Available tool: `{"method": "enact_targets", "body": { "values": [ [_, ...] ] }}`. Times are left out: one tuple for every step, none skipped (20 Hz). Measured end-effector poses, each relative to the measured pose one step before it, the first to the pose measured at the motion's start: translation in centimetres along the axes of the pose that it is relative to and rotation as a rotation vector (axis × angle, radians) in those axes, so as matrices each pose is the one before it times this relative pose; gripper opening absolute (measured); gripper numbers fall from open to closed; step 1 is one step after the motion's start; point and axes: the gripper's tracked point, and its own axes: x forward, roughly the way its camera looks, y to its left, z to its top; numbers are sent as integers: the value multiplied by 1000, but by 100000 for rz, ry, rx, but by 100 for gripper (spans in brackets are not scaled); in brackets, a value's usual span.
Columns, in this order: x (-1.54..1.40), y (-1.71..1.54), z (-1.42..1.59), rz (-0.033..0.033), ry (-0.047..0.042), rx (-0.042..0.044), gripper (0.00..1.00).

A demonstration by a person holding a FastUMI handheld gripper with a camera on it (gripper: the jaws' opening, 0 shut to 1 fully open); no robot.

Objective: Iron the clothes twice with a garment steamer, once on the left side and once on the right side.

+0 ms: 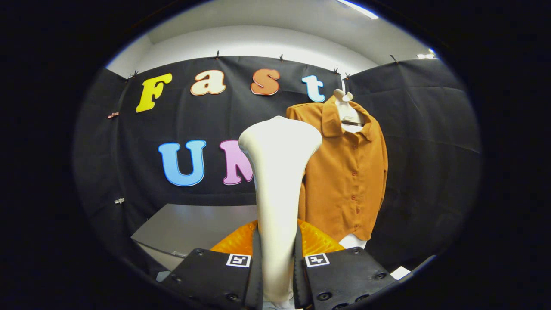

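My gripper is shut on the white handle of the garment steamer, with both black fingers pressing its sides. The steamer stands upright between them, its wide head at the top and an orange translucent tank showing behind the fingers. Beyond and to the right hangs the rust-orange buttoned shirt on a white mannequin hanger against the black cloth wall. The steamer's head overlaps the shirt's left side in the view; I cannot tell whether they touch.
A grey table top lies beyond the fingers on the left, below the black cloth wall. A white base shows under the shirt's hem.
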Motion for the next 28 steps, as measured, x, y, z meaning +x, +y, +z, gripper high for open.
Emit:
{"method": "enact_targets", "body": {
  "values": [
    [440,-1433,375,-1065,-437,-4,31],
    [559,-1444,234,-297,-343,218,31],
    [595,-1183,216,-31,-239,164,31],
    [764,-1329,264,26,-286,277,31],
    [885,-1299,276,176,-268,294,31],
    [866,-1133,133,503,-175,247,31],
    [929,-1115,79,1040,20,244,31],
    [858,-896,93,1205,62,257,31],
    [933,-871,-12,1122,222,257,31],
    [834,-778,-82,998,451,389,31],
    [871,-696,-148,1249,710,620,31],
    [929,-562,-238,1669,824,592,31],
    [698,-338,-178,1281,685,379,31],
    [723,-329,-217,1385,718,284,31],
    [692,-248,-203,1470,714,427,31],
    [562,-193,-301,1551,875,533,31],
    [539,-189,-320,1307,931,570,31],
    [550,-108,-364,943,910,471,31],
    [430,-227,-267,490,696,414,31],
    [455,-156,-298,619,715,538,31],
    [382,37,-305,830,782,727,31],
    [466,-114,-275,788,732,628,31],
    [657,-143,-276,570,867,175,31],
    [474,-115,-320,561,860,159,31],
    [525,30,-374,875,1137,417,31],
    [364,-54,-433,956,1105,672,31],
    [204,-567,-569,370,728,-30,31],
    [172,-229,-435,215,735,-92,31]
  ]
}}
